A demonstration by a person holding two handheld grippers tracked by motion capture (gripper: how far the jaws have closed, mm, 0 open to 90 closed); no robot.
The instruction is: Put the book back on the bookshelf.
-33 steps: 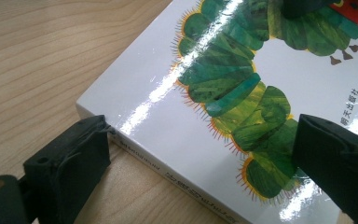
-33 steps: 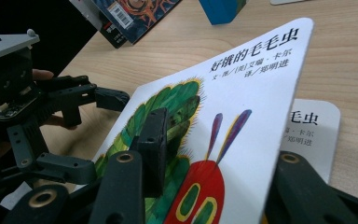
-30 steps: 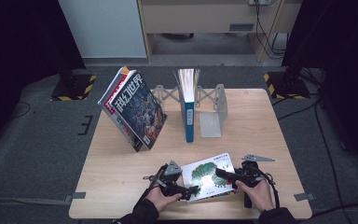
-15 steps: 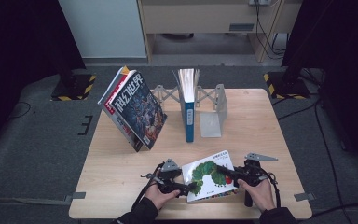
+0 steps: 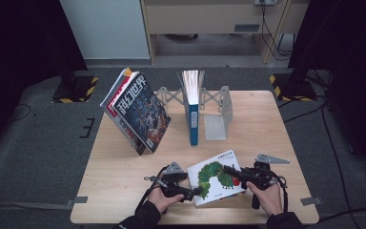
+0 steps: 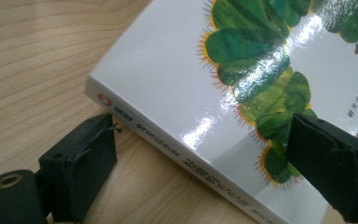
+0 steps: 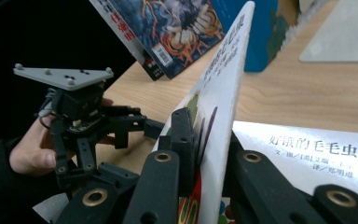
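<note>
A white picture book (image 5: 217, 177) with a green caterpillar on its cover lies near the table's front edge. My right gripper (image 5: 228, 170) is shut on the right edge of the front cover (image 7: 223, 93) and holds it raised off the title page (image 7: 307, 149). In the right gripper view the cover stands between the gripper's (image 7: 207, 140) jaws. My left gripper (image 5: 194, 192) is at the book's near left corner. In the left gripper view it (image 6: 203, 133) stands open, one jaw on the table beside the spine (image 6: 168, 149), the other over the cover (image 6: 168, 70).
A large magazine (image 5: 138, 112) leans at the back left of the wooden table (image 5: 267, 124). A thick blue book (image 5: 193, 112) stands upright in a metal bookend rack (image 5: 217, 117) at the back middle. Dark floor surrounds the table.
The right gripper has closed on the cover's edge, and that side of the cover has risen a little. The left gripper has stayed at the book's corner.
</note>
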